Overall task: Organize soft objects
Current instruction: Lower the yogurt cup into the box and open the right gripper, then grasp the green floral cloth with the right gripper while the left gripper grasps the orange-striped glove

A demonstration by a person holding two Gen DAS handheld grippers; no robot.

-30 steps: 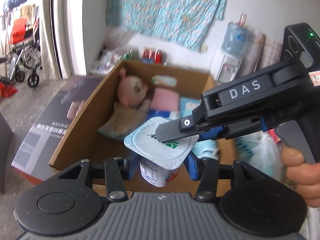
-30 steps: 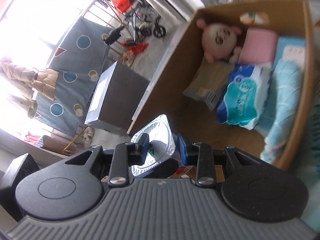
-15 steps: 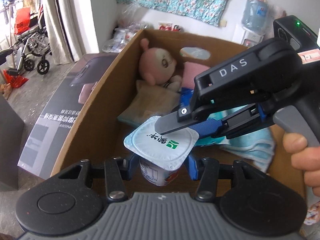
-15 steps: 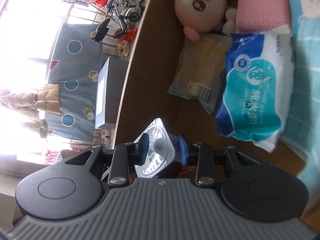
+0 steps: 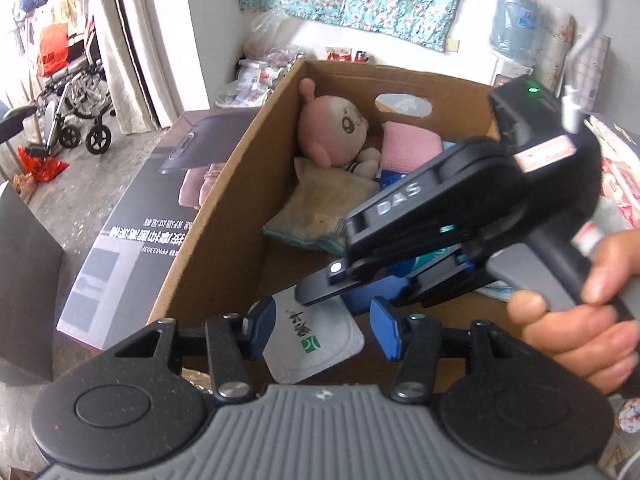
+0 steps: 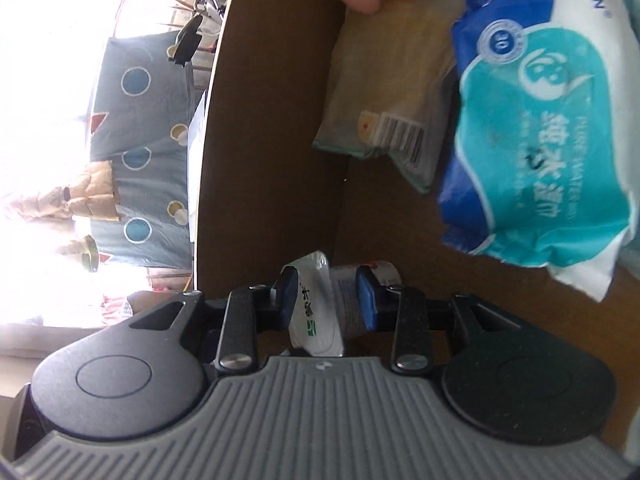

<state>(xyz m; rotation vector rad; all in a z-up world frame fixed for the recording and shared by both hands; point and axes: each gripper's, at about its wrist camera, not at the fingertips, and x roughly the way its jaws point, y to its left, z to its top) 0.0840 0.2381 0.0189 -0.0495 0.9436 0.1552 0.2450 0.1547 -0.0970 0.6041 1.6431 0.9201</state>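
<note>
In the left wrist view, a wheelchair [image 5: 76,100] stands at the far left by a doorway, and a flat printed carton [image 5: 136,232] lies on the floor beside the open cardboard box [image 5: 216,216] that fills the middle of the frame. Low in the centre, the left gripper [image 5: 324,328] has its blue pads on either side of a yogurt cup [image 5: 316,340], whose white foil lid faces the camera; the jaws are opening, with the right pad clear of the lid and the left pad at its edge. Deeper in the box, a pink plush doll [image 5: 332,132] lies against the far wall above a beige packet [image 5: 324,208], with a pink cloth [image 5: 412,148] to the right. The right gripper [image 5: 320,296], marked DAS, reaches in from the right with its fingertips over the cup's lid, its handle held by a hand [image 5: 584,320] at the right edge.

In the right wrist view, a patterned blue cloth [image 6: 140,152] hangs at the left outside the box wall [image 6: 272,120]. At lower centre the right gripper [image 6: 326,300] pinches the yogurt cup [image 6: 332,304], which lies sideways between its pads. Upper right, the beige packet [image 6: 384,92] sits beside a blue-and-teal pack of wet wipes [image 6: 540,140] on the box floor.
</note>
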